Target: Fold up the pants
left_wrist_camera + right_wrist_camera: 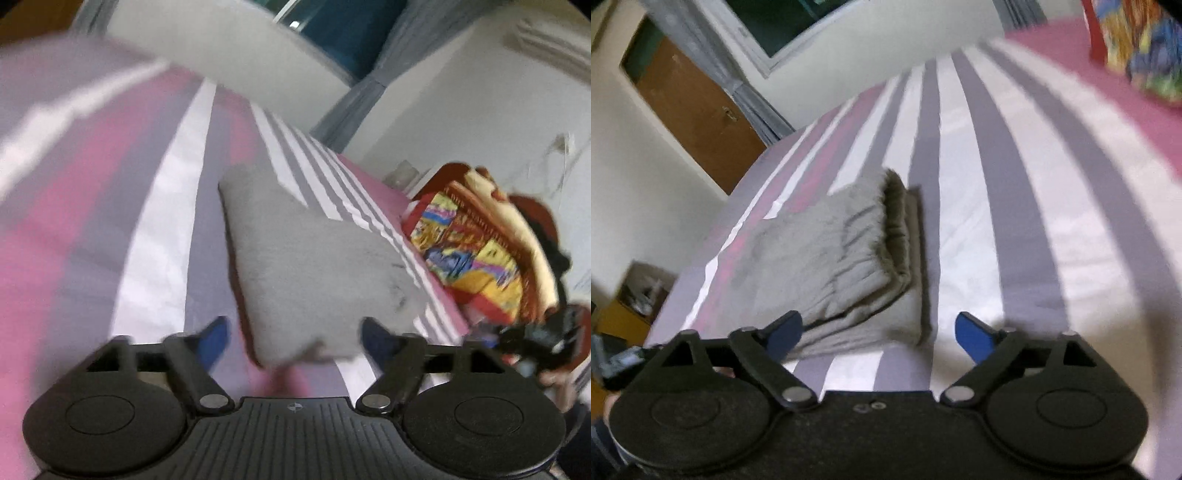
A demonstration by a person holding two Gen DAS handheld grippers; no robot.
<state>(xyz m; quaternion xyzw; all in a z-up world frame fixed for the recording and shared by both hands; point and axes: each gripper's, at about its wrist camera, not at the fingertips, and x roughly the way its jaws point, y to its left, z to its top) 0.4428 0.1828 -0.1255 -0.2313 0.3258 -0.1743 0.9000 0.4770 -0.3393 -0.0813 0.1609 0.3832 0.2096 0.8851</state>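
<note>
While the grey pants (849,266) lie folded in a compact stack on the striped bedsheet (1015,221) (elastic waistband on top), the left gripper (295,341) and right gripper (879,334) both hover spread wide, pinching nothing

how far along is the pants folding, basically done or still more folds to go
Looks basically done. The grey pants lie as a compact stack of layers on the striped bedsheet, waistband on top. Nothing is in hand: the left gripper and right gripper are both open and clear of the cloth. At most a small tidy-up of the edges seems left.
</note>
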